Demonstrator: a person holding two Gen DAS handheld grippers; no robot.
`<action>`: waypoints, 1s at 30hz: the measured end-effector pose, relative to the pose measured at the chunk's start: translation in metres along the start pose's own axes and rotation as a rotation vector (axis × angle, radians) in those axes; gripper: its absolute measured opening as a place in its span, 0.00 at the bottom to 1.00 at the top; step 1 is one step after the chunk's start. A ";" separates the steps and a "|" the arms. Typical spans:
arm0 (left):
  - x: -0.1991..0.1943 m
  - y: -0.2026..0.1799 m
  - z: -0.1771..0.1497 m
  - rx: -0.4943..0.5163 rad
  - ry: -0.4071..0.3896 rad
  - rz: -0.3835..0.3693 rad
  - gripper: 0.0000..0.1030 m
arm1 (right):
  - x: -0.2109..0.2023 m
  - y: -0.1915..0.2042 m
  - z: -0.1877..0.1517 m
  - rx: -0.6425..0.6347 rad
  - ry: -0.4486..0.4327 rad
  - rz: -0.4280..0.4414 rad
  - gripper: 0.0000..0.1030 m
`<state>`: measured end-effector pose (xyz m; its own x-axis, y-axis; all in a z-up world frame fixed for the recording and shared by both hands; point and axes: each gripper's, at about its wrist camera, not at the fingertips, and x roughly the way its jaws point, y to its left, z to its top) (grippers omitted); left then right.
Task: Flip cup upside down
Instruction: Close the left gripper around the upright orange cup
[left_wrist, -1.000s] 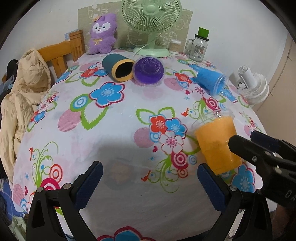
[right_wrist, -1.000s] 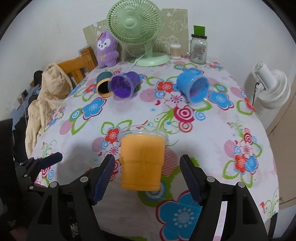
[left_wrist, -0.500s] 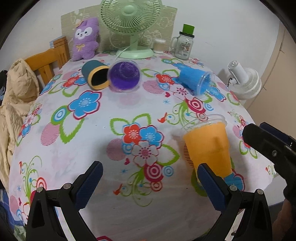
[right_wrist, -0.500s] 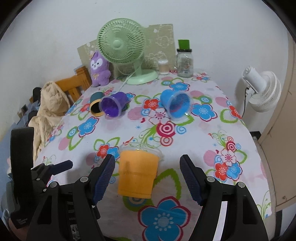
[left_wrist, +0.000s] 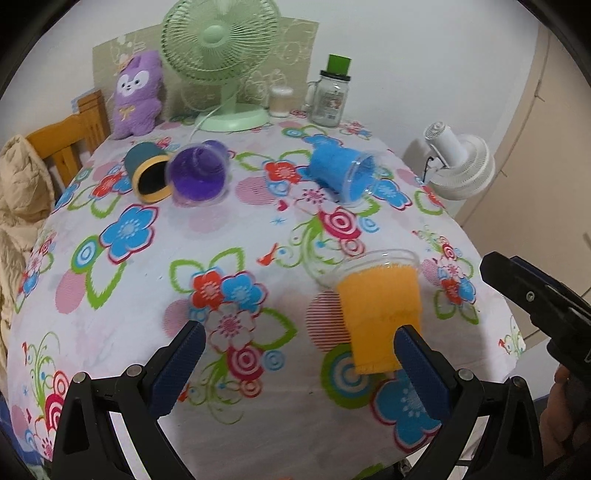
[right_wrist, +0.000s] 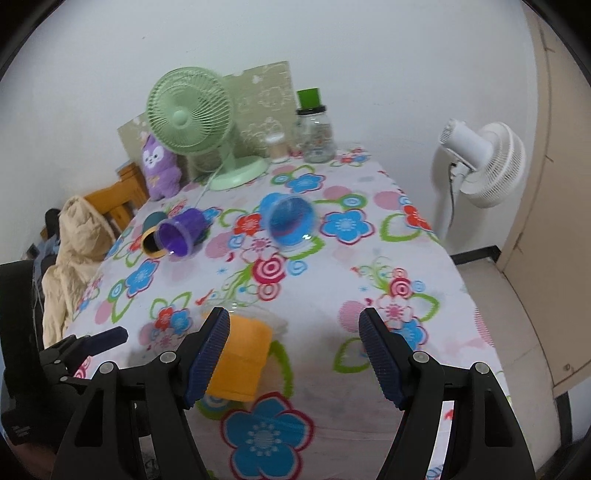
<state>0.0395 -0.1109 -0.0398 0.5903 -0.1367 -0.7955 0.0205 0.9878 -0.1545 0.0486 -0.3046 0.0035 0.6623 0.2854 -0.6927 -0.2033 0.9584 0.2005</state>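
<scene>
An orange cup (left_wrist: 380, 314) lies on its side near the table's front edge, its clear rim pointing away from me. In the right wrist view the orange cup (right_wrist: 242, 360) sits just behind the left finger. My left gripper (left_wrist: 299, 362) is open and empty, low over the front of the table, the cup beside its right finger. My right gripper (right_wrist: 295, 354) is open and empty, raised above the front edge with the cup to its left. It also shows at the right of the left wrist view (left_wrist: 535, 299).
A blue cup (left_wrist: 341, 173), a purple cup (left_wrist: 197, 175) and a dark green cup with a yellow rim (left_wrist: 146, 171) lie on their sides farther back. A green fan (left_wrist: 221, 62), a jar (left_wrist: 330, 96) and a purple plush (left_wrist: 136, 96) stand at the back. A white fan (right_wrist: 480, 162) stands right of the table.
Both grippers have pulled back and risen away from the orange cup. The right gripper has shifted right, so the cup now lies left of its fingers instead of between them.
</scene>
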 end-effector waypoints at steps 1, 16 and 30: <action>0.001 -0.003 0.001 0.004 0.001 -0.006 1.00 | 0.000 -0.004 0.000 0.009 0.000 -0.007 0.73; 0.045 -0.038 -0.008 0.085 0.079 -0.076 1.00 | 0.001 -0.033 -0.007 0.077 0.016 -0.061 0.73; 0.056 -0.038 -0.008 0.053 0.109 -0.134 0.87 | 0.006 -0.040 -0.010 0.102 0.032 -0.077 0.73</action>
<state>0.0651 -0.1563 -0.0837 0.4888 -0.2717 -0.8290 0.1370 0.9624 -0.2346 0.0538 -0.3416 -0.0161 0.6492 0.2119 -0.7305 -0.0771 0.9738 0.2139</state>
